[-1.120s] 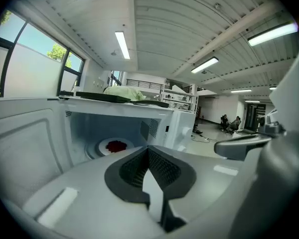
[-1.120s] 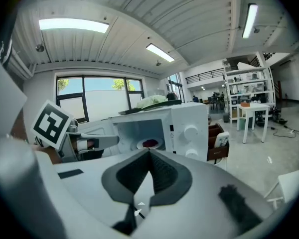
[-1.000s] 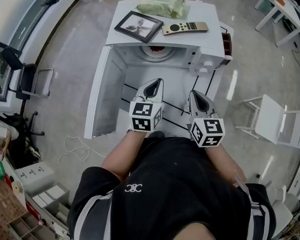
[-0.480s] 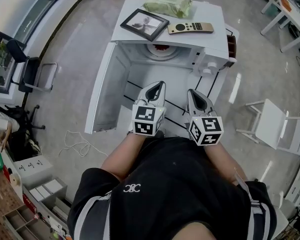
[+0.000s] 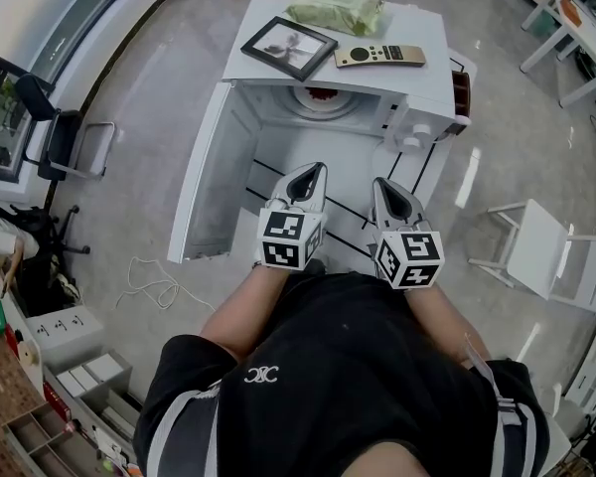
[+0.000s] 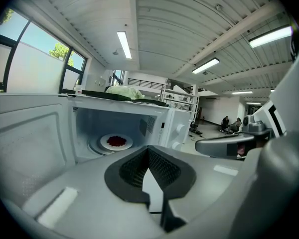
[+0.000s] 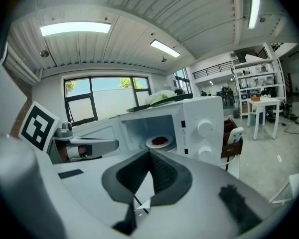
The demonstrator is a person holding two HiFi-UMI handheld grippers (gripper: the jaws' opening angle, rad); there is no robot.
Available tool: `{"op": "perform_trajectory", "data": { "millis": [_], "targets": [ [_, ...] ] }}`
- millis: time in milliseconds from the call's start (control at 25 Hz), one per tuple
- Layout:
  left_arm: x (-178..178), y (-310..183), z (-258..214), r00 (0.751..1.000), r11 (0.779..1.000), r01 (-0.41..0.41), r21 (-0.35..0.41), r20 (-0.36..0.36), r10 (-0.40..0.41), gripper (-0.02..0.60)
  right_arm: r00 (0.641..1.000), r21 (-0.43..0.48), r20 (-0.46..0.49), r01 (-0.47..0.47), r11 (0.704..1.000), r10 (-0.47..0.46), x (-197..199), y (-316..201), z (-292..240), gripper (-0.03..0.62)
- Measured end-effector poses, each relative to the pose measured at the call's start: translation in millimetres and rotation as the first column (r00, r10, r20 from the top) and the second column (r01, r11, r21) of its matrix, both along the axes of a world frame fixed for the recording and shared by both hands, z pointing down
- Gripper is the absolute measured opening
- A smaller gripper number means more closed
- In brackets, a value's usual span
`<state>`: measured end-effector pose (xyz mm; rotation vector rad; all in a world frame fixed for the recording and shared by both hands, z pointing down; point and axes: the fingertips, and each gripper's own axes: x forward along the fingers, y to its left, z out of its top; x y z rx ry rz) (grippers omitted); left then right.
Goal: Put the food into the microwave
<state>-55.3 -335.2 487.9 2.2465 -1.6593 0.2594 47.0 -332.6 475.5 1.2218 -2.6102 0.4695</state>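
Observation:
A white microwave (image 5: 417, 68) stands with its door (image 5: 204, 187) swung open to the left. Inside, on the turntable, a white plate of red food (image 5: 316, 95) shows in all views, plate (image 6: 116, 141) and plate (image 7: 159, 142). My left gripper (image 5: 315, 170) and right gripper (image 5: 381, 183) hover side by side in front of the open cavity, outside it. Both point at the opening. The left gripper (image 6: 148, 148) is shut with nothing in it. The right gripper (image 7: 149, 153) also has its jaws together and empty.
On top of the microwave lie a picture frame (image 5: 289, 48), a remote (image 5: 379, 56) and a green packet (image 5: 338, 8). A brown holder (image 5: 462, 89) hangs at its right side. A white chair (image 5: 541, 241) stands to the right, an office chair (image 5: 65, 137) to the left.
Both grippers keep their places in front of the microwave; only the head camera has shifted a little.

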Motion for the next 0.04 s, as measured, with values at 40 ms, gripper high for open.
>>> {"op": "perform_trajectory", "data": {
  "millis": [40],
  "targets": [
    [0.6,-0.1,0.0,1.0,1.0,0.0,0.0,0.0,0.0,0.008,1.0,-0.001,0.0,0.0,1.0,0.0,0.5,0.0,0.0,0.008]
  ]
}}
